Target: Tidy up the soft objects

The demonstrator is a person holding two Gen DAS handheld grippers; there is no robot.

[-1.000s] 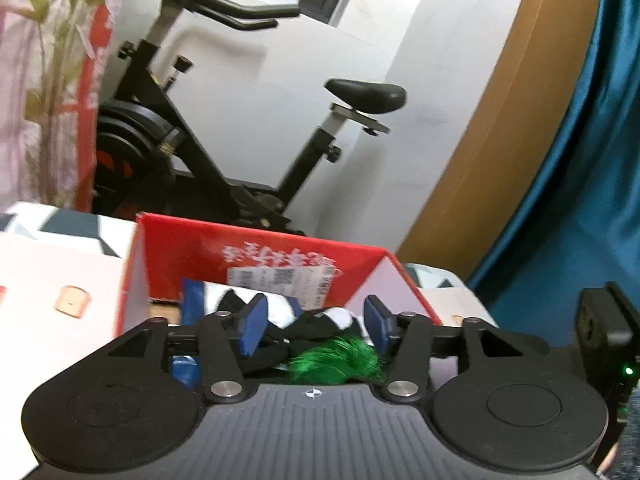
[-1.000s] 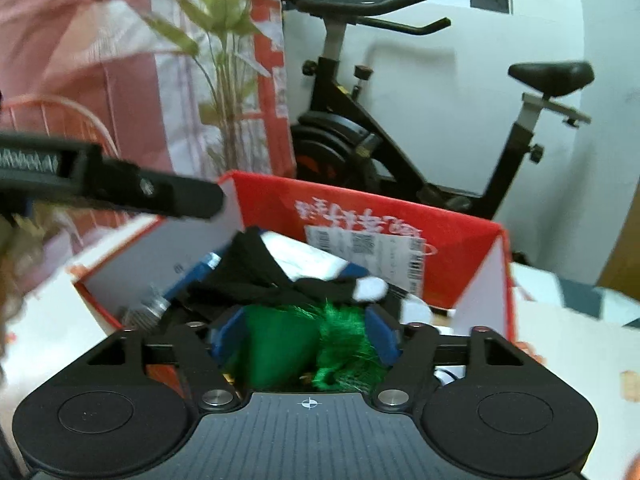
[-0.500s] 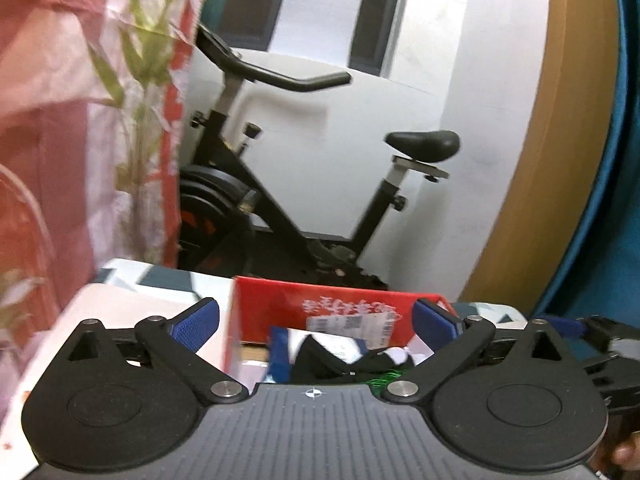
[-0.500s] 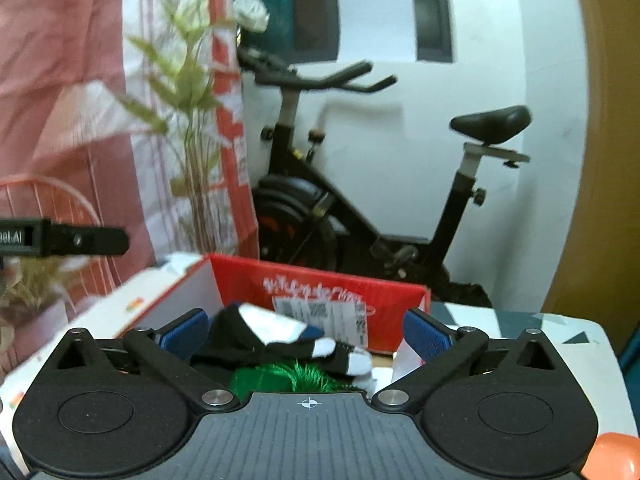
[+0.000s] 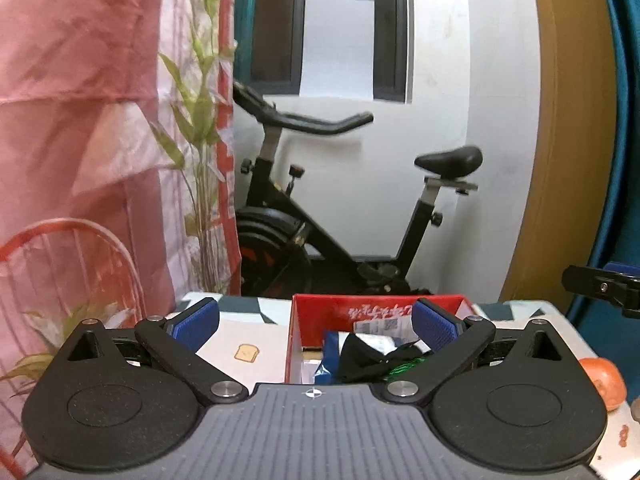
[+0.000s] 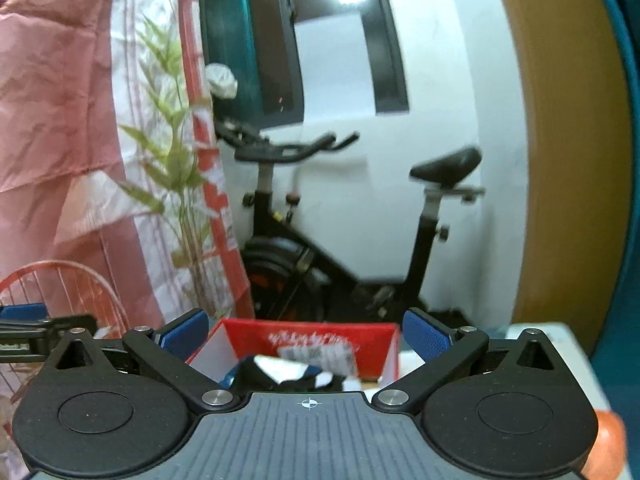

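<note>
A red cardboard box (image 5: 380, 311) stands on the white patterned table (image 5: 248, 344). Inside it lie a black cloth (image 5: 360, 356), a green fuzzy item (image 5: 404, 370) and a blue packet. My left gripper (image 5: 316, 322) hovers above and in front of the box, open, with nothing between its pads. In the right wrist view the box (image 6: 248, 330) holds a black-and-white cloth (image 6: 288, 372). My right gripper (image 6: 305, 334) is also open and empty, above the box. Each gripper shows at the edge of the other's view.
A black exercise bike (image 5: 340, 240) stands behind the table against the white wall. A pink curtain, a leafy plant (image 5: 196, 128) and a red wire frame (image 5: 80, 240) are on the left. An orange round object (image 5: 604, 380) lies on the table at right.
Both grippers went from closed around the green fuzzy item to wide open. The item now lies in the box. Both grippers rose and drew back from the box.
</note>
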